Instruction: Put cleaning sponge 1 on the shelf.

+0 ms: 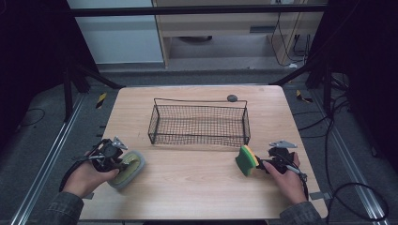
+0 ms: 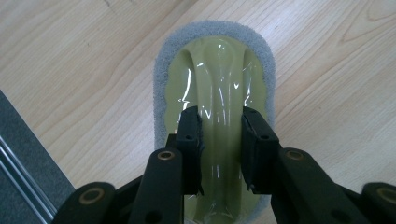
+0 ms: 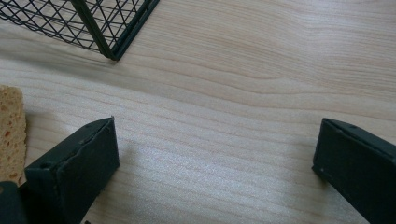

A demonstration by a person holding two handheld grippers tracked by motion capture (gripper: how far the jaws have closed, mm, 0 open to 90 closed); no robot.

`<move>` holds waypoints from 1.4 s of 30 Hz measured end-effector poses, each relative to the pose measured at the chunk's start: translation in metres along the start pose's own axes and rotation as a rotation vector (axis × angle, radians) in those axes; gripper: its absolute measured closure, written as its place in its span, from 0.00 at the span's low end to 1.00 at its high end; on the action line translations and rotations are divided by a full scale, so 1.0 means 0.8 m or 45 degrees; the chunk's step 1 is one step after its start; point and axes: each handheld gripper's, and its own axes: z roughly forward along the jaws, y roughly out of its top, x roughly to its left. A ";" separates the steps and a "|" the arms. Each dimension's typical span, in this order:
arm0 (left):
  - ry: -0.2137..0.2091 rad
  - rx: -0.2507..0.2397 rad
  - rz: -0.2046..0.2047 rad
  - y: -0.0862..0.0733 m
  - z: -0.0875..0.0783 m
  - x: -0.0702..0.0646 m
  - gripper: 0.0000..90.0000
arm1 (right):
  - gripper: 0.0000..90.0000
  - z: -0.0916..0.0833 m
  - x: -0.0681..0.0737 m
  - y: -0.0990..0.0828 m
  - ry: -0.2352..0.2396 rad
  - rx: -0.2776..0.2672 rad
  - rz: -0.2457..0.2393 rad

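A scrubber (image 1: 127,169) with a grey pad and a pale yellow-green handle lies at the table's front left. My left gripper (image 1: 122,163) is shut on the raised handle ridge (image 2: 219,79), one jaw on each side, its fingertips (image 2: 189,123) pressed to the plastic. At the front right a green and yellow sponge (image 1: 245,160) stands on edge. My right gripper (image 1: 259,163) is just to its right and stands wide open (image 3: 217,126) over bare wood. The sponge (image 3: 10,133) sits outside one jaw, not between the two.
A black wire basket (image 1: 199,139), with nothing in it, stands in the middle of the wooden table (image 1: 197,187); its corner (image 3: 109,49) is ahead of my right gripper. A small dark round object (image 1: 232,98) lies at the table's back edge.
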 end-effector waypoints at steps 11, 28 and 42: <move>0.042 -0.010 0.240 0.032 -0.011 -0.008 0.79 | 0.01 0.000 -0.001 0.000 0.002 0.001 -0.012; 0.159 -0.174 0.482 0.092 -0.048 -0.019 0.79 | 0.01 0.004 0.003 0.004 0.007 -0.002 -0.010; 0.234 -0.183 0.574 0.131 -0.057 -0.016 0.79 | 0.01 0.004 -0.001 0.004 0.021 0.000 -0.023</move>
